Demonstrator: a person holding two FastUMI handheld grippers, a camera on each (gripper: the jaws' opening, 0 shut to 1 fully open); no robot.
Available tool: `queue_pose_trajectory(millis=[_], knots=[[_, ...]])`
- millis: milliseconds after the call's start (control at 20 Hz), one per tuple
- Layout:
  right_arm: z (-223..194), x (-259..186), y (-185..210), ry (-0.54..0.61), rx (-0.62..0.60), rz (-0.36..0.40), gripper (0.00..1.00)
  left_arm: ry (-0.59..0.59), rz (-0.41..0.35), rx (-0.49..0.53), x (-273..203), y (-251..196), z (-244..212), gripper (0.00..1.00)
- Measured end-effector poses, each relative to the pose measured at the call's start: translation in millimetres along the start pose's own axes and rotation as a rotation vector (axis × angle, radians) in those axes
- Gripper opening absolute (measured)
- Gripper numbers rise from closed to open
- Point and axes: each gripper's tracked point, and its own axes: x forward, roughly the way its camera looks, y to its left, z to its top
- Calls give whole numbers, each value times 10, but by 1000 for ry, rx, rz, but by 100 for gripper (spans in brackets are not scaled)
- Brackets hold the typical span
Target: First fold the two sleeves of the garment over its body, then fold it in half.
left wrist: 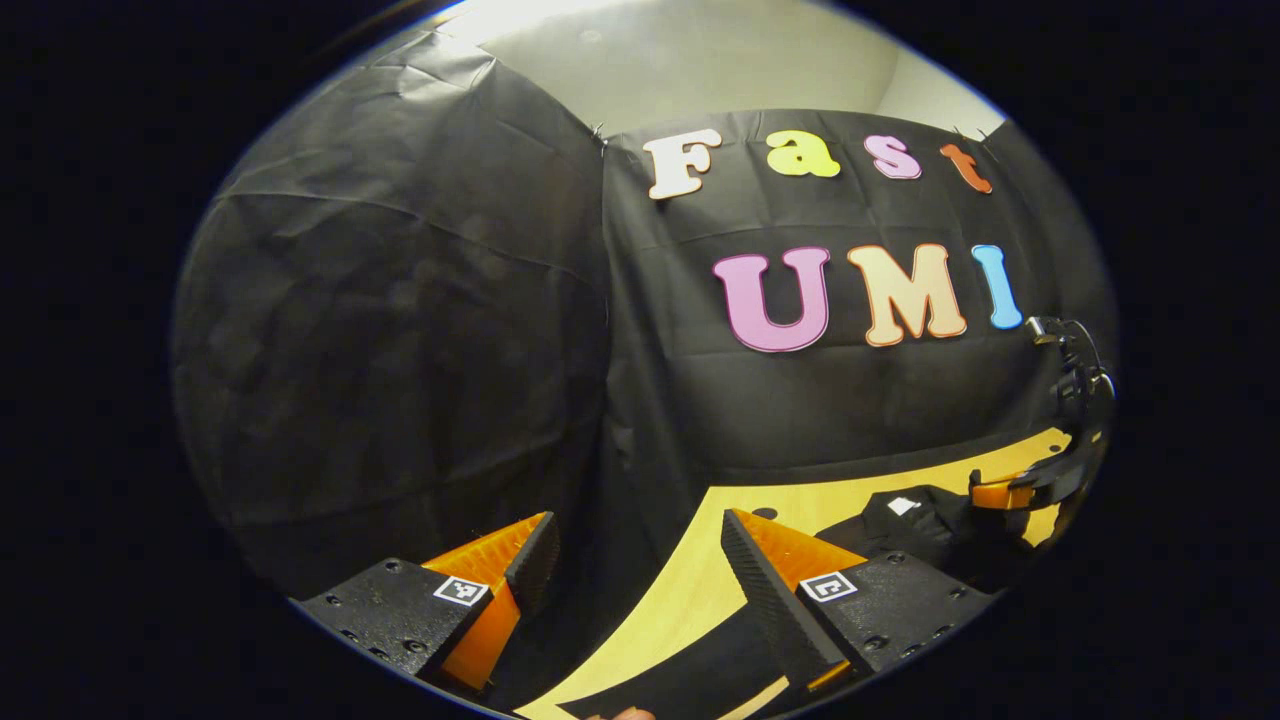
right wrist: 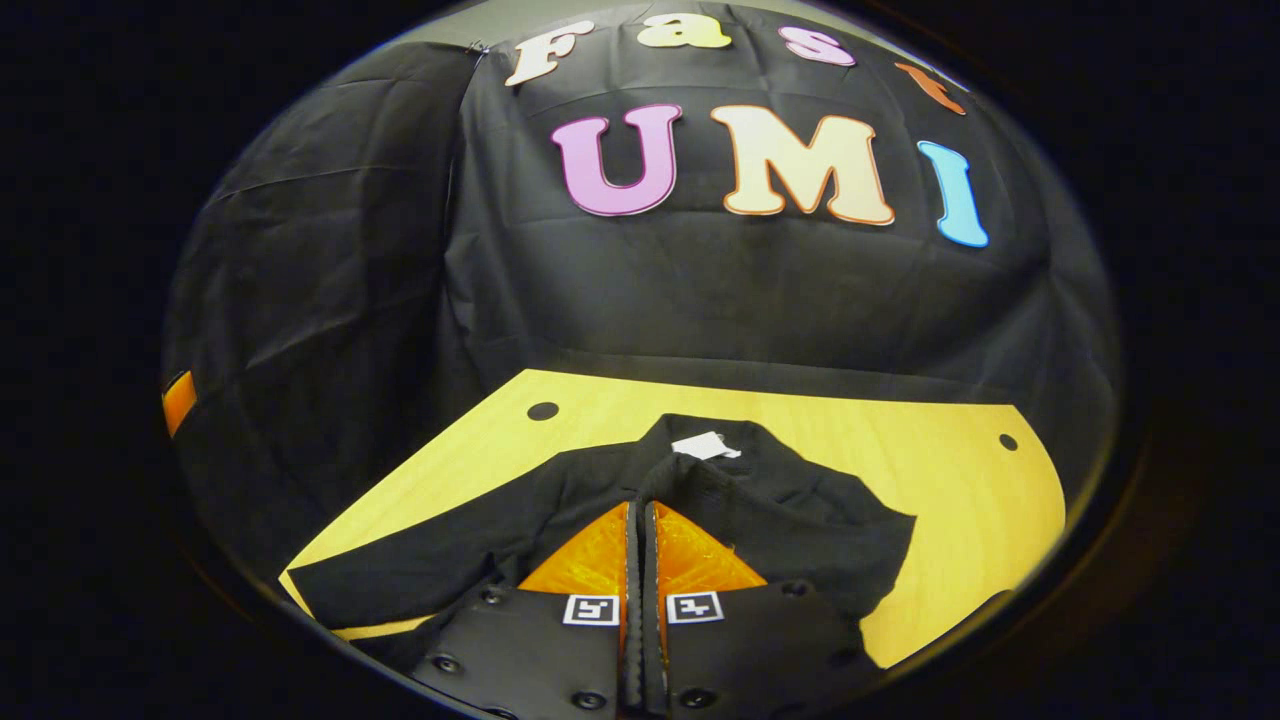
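Garment lies dark and spread on the table, collar and a white tag at the far side, one sleeve stretched out to the near left. In the right gripper view the right gripper sits low over the body of the cloth with its two fingers pressed together; whether a pinch of fabric is caught between them I cannot tell, since the tips meet right at the cloth surface. In the left gripper view the left gripper hangs wide open and holds nothing, off the table's left edge, with the garment well to its right.

Risks, as I judge them: if the right fingers have only a thin layer or nothing at all, a lift would slip and leave the sleeve where it is. If they have caught two layers, the body would drag along and bunch. With the left tongs away from the cloth, nothing pins the garment, so any pull could slide the whole piece across the smooth table.
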Motion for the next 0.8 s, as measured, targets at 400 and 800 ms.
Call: queue_pose_trajectory(millis=[400, 800], knots=[[145, 103, 407, -50, 10, 34, 97, 147, -22, -13, 63, 185, -679, 100], [60, -138, 149, -58, -29, -18, 100, 426, -73, -34, -93, 62, -1793, 98]])
